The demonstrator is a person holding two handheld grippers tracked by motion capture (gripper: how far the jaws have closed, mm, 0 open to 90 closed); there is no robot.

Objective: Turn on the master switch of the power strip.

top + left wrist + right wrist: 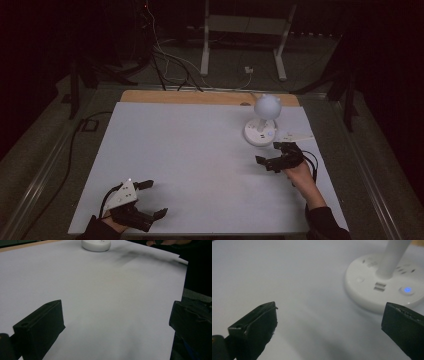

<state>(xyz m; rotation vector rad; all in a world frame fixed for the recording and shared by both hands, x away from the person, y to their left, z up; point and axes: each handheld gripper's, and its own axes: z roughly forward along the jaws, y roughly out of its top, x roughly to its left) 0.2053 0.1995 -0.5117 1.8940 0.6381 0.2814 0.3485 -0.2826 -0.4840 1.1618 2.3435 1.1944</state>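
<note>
the white lamp [262,122] stands on the far right part of the white table [190,165], upright, with a round head on a short stem and a round flat base. in the right gripper view its base [384,287] shows a small blue light [407,290] and some sockets. the right gripper [274,154] is just beside the base, on the near side, not touching it; its jaws stand wide apart and nothing is between them. the left gripper [150,199] is at the near left corner of the table, well apart from the lamp, its jaws also wide and empty. a thin white card [296,135] lies right of the lamp base.
</note>
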